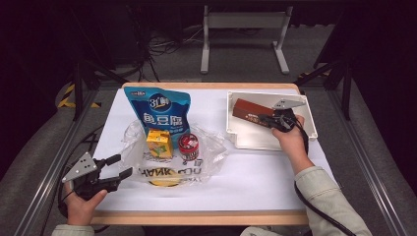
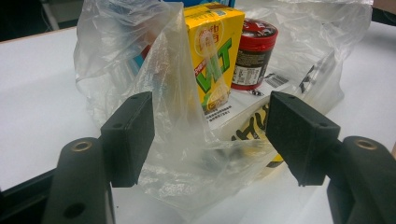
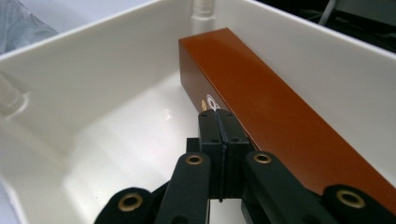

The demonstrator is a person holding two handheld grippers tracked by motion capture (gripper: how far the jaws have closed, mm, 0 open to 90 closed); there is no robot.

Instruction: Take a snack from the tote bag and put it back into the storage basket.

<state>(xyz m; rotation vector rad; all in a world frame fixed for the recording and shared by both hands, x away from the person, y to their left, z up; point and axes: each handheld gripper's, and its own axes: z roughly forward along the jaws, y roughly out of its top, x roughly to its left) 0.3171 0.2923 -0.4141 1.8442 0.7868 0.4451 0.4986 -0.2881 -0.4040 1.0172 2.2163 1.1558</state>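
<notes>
Left tool (image 1: 119, 166) near table (image 1: 255, 187) front edge, jaws wide apart, clear bag (image 2: 187, 154) edge between them. Yellow carton (image 2: 214, 51) and red-lid jar (image 2: 253, 52) stand in bag. Blue pouch (image 1: 160, 110) behind. Farther right, right tool (image 3: 218, 116) pressed closed, holding nothing, against brown box (image 3: 280, 116) in white tray (image 3: 93, 56).

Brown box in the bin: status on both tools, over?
Right tool shut, jaws together, tip against the brown box in the white bin. Left tool open at the plastic bag, nothing gripped. Nothing in the way.
</notes>
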